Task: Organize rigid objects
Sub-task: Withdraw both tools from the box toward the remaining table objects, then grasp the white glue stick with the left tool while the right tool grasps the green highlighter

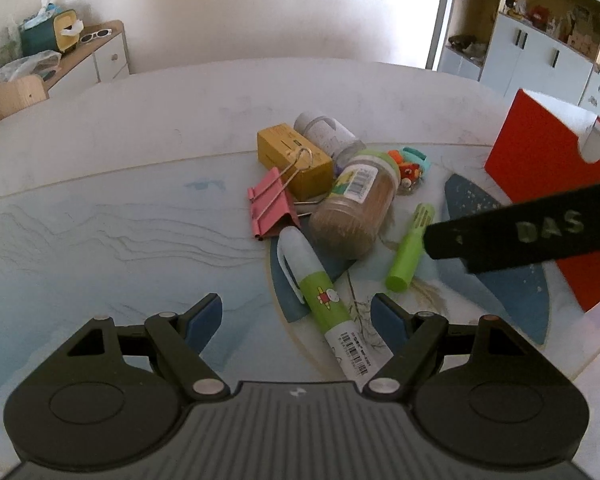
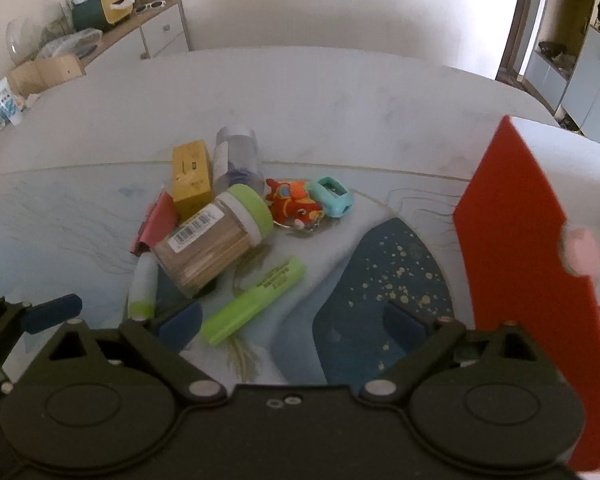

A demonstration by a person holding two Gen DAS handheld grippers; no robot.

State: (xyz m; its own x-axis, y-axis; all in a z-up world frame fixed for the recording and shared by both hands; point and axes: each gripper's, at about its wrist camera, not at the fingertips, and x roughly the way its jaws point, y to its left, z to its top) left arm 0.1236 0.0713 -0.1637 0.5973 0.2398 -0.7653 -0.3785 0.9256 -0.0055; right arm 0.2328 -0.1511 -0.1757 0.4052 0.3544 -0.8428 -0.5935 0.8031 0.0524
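Left wrist view: a heap of small items lies on the patterned table (image 1: 100, 208) ahead of the left gripper (image 1: 296, 320). In the heap: a pink binder clip (image 1: 270, 210), a yellow box (image 1: 294, 160) beyond it, a clear bottle (image 1: 328, 132) lying farthest off, a toothpick jar (image 1: 354, 204) on its side, a red toy (image 1: 410, 172) and a teal sharpener (image 1: 416, 158) ahead to the right. A green highlighter (image 1: 408, 250) lies ahead-right, apart from the jar. A red box (image 1: 540, 184) stands at the far right; the black body of the right gripper (image 1: 532, 232) crosses in front of it. The left gripper is released, jaws well apart, gripping nothing. A green-and-white marker (image 1: 324, 300) lies lengthwise between its blue pads (image 1: 206, 318); I cannot tell whether either pad touches it.

Right wrist view: the right gripper (image 2: 292, 326) is released, jaws spread wide and empty. The green highlighter (image 2: 256, 300) lies just ahead, its near end close to the left-hand pad (image 2: 178, 324); no contact is visible. The toothpick jar (image 2: 216, 236) lies beyond it, ahead-left, with the marker (image 2: 143, 288) beside its base. The yellow box (image 2: 192, 178) and clear bottle (image 2: 236, 156) lie farther ahead, the red toy (image 2: 294, 204) and teal sharpener (image 2: 334, 196) ahead centre. The red box (image 2: 512, 240) stands close on the right side. One finger of the left gripper (image 2: 52, 312) enters at the left edge.
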